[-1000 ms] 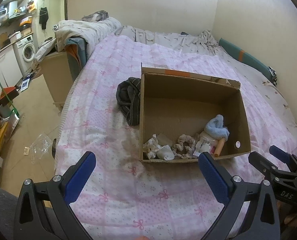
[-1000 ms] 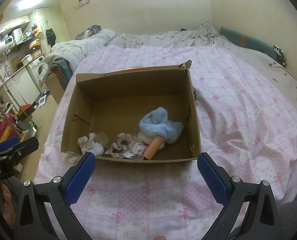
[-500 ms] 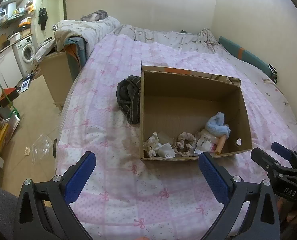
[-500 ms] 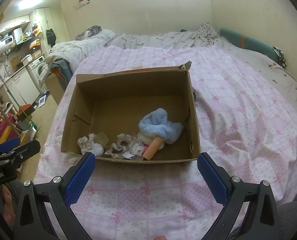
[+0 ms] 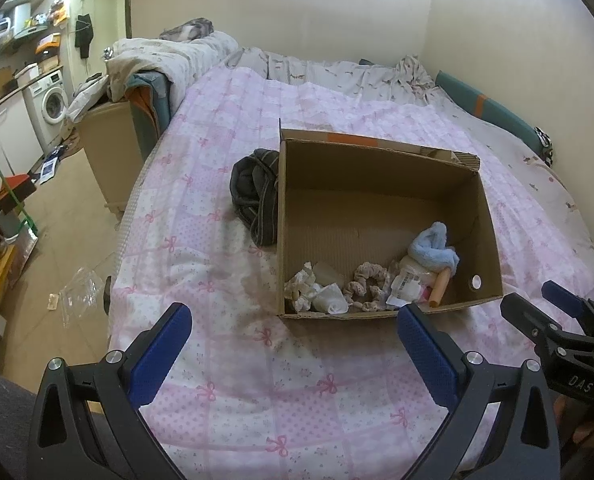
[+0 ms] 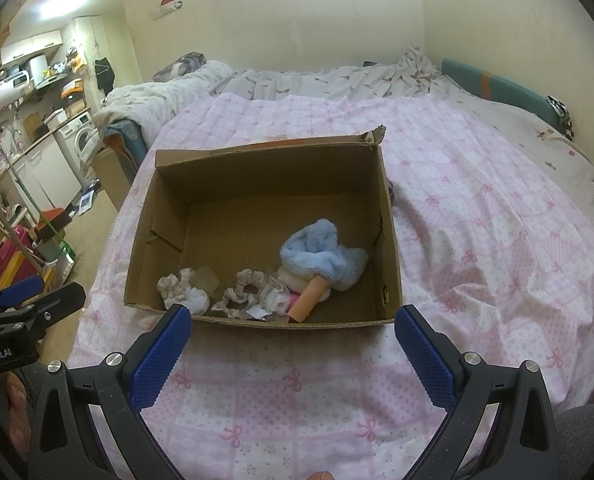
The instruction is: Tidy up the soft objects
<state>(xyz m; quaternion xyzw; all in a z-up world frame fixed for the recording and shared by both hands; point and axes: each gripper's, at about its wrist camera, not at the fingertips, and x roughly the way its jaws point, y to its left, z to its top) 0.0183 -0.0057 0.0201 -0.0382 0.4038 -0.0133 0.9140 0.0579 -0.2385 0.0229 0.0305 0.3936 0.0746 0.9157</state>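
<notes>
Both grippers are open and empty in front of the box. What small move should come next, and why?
Probably the left gripper should reach forward and left toward the dark garment. It lies on the bedspread against the outside of the cardboard box, the only soft item visibly outside it, and on the left gripper's side. The right gripper is open and empty too.

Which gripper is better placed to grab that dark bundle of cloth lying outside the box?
Probably the left. The dark cloth bundle lies against the cardboard box on its left outer side, in clear view of the left gripper. From the right gripper the box hides it. Both are open and empty.
</notes>
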